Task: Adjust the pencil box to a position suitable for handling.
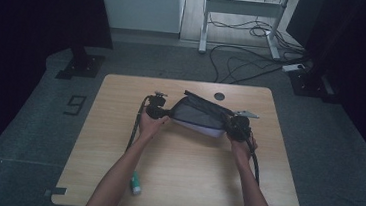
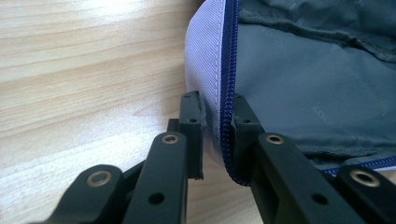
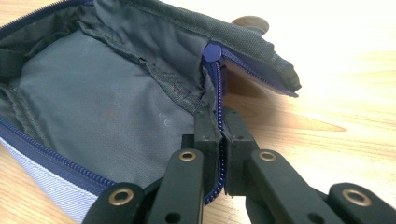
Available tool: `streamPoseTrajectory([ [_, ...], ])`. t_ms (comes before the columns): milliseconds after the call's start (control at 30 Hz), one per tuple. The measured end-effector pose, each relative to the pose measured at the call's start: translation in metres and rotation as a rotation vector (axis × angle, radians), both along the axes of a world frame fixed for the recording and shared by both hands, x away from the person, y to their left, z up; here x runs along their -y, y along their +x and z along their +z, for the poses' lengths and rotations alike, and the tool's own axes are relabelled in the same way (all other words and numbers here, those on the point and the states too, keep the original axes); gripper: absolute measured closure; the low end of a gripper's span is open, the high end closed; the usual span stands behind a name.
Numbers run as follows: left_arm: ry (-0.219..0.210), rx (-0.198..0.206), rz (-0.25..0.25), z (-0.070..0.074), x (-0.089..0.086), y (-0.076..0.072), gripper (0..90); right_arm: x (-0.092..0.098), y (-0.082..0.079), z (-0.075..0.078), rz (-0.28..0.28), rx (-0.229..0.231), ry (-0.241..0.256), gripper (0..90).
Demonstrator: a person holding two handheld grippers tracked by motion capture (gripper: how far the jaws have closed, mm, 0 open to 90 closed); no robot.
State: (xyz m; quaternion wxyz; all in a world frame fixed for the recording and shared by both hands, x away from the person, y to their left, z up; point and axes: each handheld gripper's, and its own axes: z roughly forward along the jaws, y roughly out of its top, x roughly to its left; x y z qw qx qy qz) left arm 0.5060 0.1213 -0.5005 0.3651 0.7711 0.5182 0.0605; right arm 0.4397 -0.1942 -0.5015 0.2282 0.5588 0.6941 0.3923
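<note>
From the high view I see the soft grey fabric pouch with a blue zipper and pale lilac underside (image 1: 197, 115) lying just past the centre of the light wooden tabletop (image 1: 180, 173), its mouth gaping. My left tongs (image 1: 165, 113) meet the pouch at its nine o'clock end, my right tongs (image 1: 230, 125) at its three o'clock end, so the pouch is stretched between them. A small green-and-white tube (image 1: 136, 183) lies near the tabletop's seven o'clock edge, beside my left forearm and well apart from the pouch. A round dark grommet (image 1: 219, 96) sits in the tabletop toward twelve o'clock.

In the left gripper view, the left tongs (image 2: 217, 126) are pinching the pouch's (image 2: 303, 84) lilac rim and blue zipper tape (image 2: 229, 70), one jaw outside on the lilac cloth, the other inside against the grey lining.

In the right gripper view, the right tongs (image 3: 220, 135) are pressed together on the zipper tape (image 3: 216, 88) at the pouch's (image 3: 102, 102) end. The grey lining lies open toward ten o'clock, and the dark upper flap runs off toward one o'clock.
</note>
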Motion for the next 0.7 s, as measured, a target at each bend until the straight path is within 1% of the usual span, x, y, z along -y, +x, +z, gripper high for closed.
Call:
streamPoseTrajectory([
  [200, -0.006, 0.017, 0.005, 0.007, -0.009, -0.005, 79.0, -0.006, -0.003, 0.004, 0.019, 0.008, 0.001, 85.5],
  [300, -0.002, 0.028, 0.007, 0.011, -0.013, -0.007, 79.2, -0.01, -0.005, 0.005, 0.028, 0.019, 0.001, 85.4],
  [467, -0.009, 0.042, 0.008, 0.016, -0.018, -0.011, 79.2, -0.014, -0.006, 0.008, 0.038, 0.031, 0.003, 85.4],
  [700, -0.024, 0.049, 0.008, 0.02, -0.023, -0.015, 79.2, -0.018, -0.009, 0.012, 0.046, 0.045, 0.0, 85.5],
])
